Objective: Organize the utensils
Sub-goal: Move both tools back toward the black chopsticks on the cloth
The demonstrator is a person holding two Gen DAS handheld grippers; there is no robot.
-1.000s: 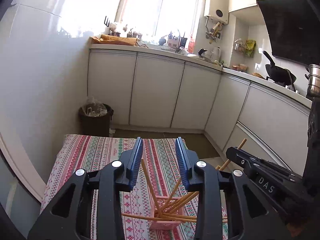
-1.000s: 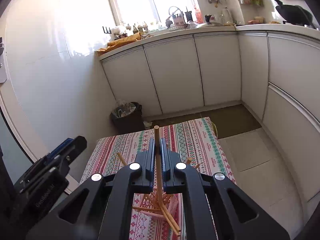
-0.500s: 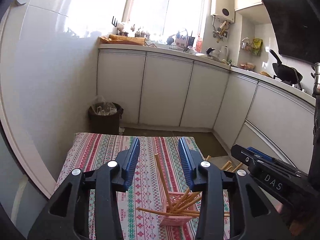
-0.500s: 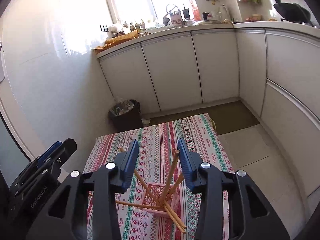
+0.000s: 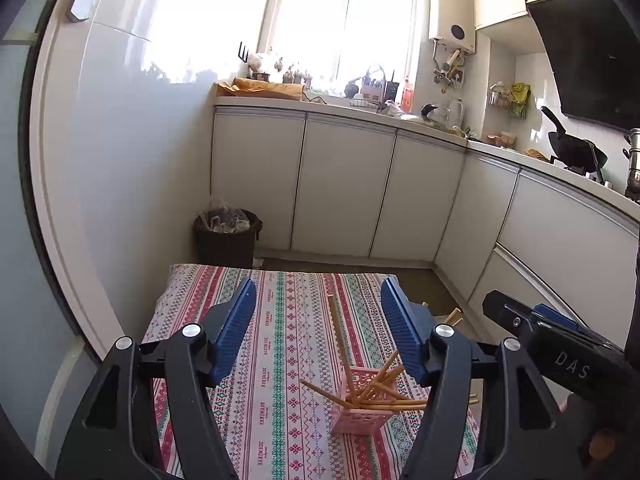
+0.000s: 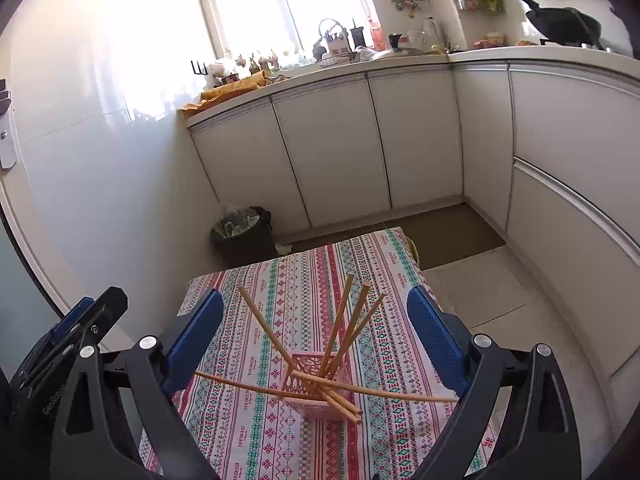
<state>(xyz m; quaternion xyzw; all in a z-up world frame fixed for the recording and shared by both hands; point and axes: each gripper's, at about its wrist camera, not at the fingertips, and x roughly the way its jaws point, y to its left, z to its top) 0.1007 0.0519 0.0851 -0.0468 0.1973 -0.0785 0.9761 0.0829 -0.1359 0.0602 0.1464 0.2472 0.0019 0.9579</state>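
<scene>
Splayed chopsticks over basket; bare tablecloth around

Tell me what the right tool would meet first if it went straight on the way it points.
Probably the upright chopsticks leaning out of the pink basket, which stand between the opening, empty jaws of the right tool. Beyond them lies the striped tablecloth. Depth is hard to judge.
</scene>
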